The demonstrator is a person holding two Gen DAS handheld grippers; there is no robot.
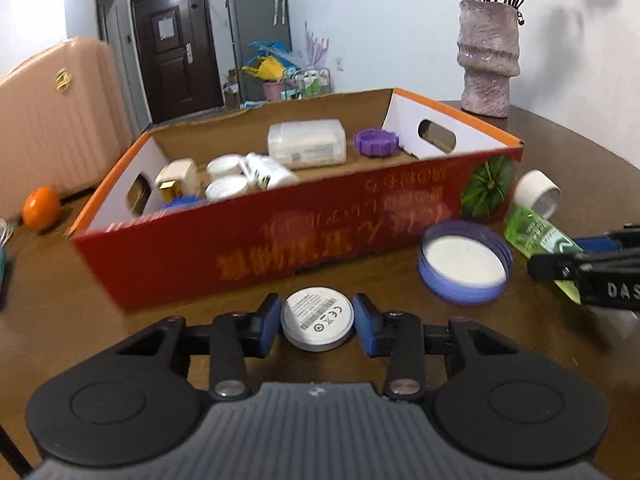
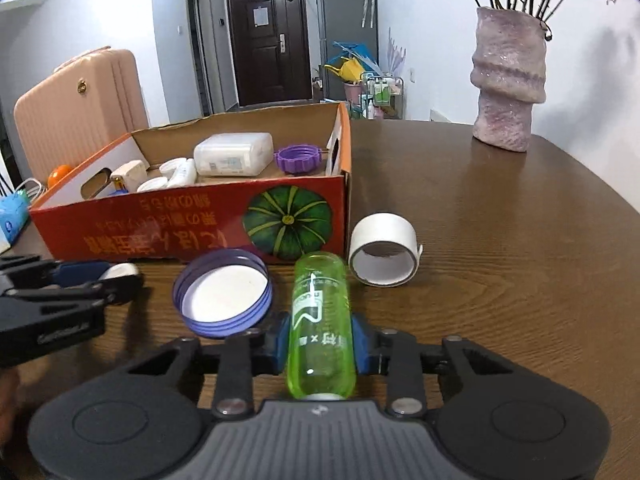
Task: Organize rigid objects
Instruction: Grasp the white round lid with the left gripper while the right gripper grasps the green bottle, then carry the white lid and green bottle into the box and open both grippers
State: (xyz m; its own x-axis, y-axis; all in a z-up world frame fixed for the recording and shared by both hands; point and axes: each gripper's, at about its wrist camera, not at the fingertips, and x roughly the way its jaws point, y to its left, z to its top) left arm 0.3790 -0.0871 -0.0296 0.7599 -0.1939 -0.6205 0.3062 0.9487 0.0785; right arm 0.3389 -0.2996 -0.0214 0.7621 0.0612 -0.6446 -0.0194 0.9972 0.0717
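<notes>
Pinching a white round disc (image 1: 317, 323) in my left gripper (image 1: 318, 322), blue pads pressed to both sides, disc sitting low over the brown table (image 1: 560, 184) with its label side up. My right gripper (image 2: 322, 344) is clamped on a green bottle (image 2: 321, 320) lying lengthwise between the fingers, pointing away from me. Just past those, between the two grippers, a purple-rimmed lid (image 2: 223, 293) sits upside down on the table, and a roll of white tape (image 2: 384, 254) is near the bottle's far end. Behind all that is the red cardboard box (image 1: 280, 240) with the pumpkin print, already holding a white plastic container (image 1: 307, 143), a purple cap (image 1: 376, 143) and some small white jars (image 1: 226, 178). Way back there's a pinkish vase (image 2: 507, 80) on the table.
</notes>
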